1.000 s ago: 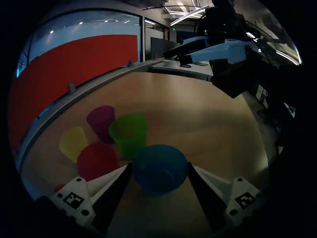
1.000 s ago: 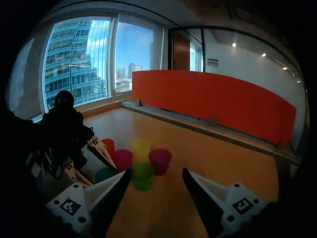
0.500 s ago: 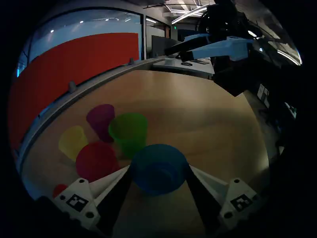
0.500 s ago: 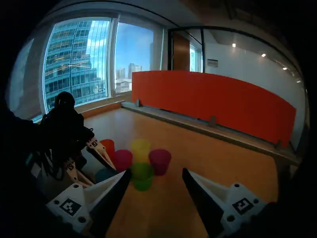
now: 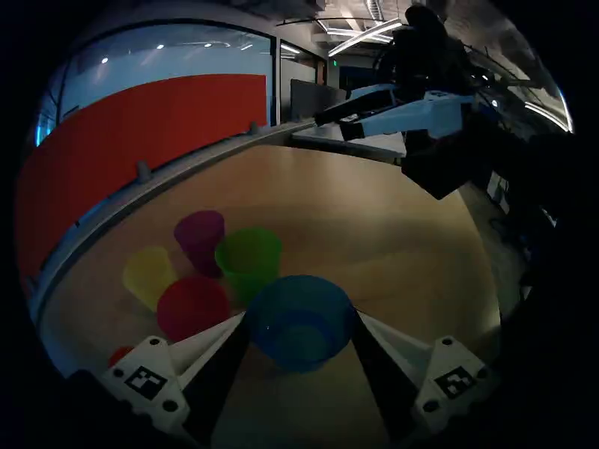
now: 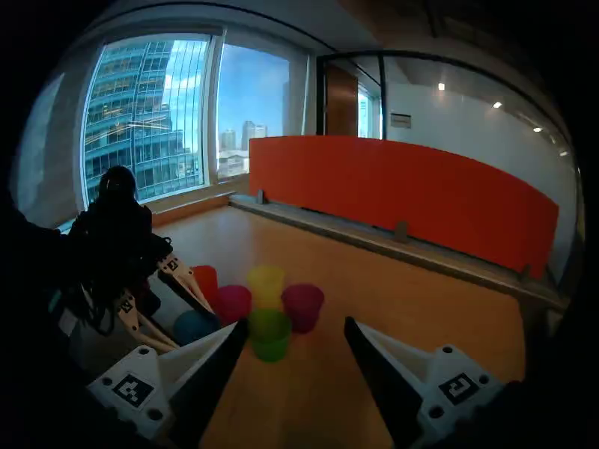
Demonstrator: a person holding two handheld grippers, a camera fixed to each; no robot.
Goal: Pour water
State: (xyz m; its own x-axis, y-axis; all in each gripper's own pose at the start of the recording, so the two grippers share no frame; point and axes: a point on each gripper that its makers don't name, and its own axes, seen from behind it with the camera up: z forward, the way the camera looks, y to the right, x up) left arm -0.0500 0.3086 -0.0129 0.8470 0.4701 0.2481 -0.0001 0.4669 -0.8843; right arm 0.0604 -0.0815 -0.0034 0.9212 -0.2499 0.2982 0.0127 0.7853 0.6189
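Note:
My left gripper (image 5: 299,315) is shut on a blue plastic cup (image 5: 301,329), which stands upright between its two white fingers over the wooden table (image 5: 374,224). In the right gripper view, the same blue cup (image 6: 193,325) sits in that gripper (image 6: 193,331), held by a person in dark clothing (image 6: 112,239). My right gripper (image 6: 294,322) is open with nothing between its fingers; a green cup (image 6: 269,333) stands on the table beyond its tips. The right gripper (image 5: 359,112) also hangs far off above the table in the left gripper view. I cannot tell whether any cup has water in it.
Behind the blue cup stand a green cup (image 5: 248,258), a purple cup (image 5: 200,232), a yellow cup (image 5: 150,273), a red cup (image 5: 193,307) and a small orange-red cup (image 5: 120,353). An orange partition (image 6: 419,187) runs along the table's far edge. Large windows (image 6: 150,112) lie beyond.
The left gripper with the blue cup has shifted slightly, so the blue cup shows more fully in the right gripper view. The right gripper has hardly moved.

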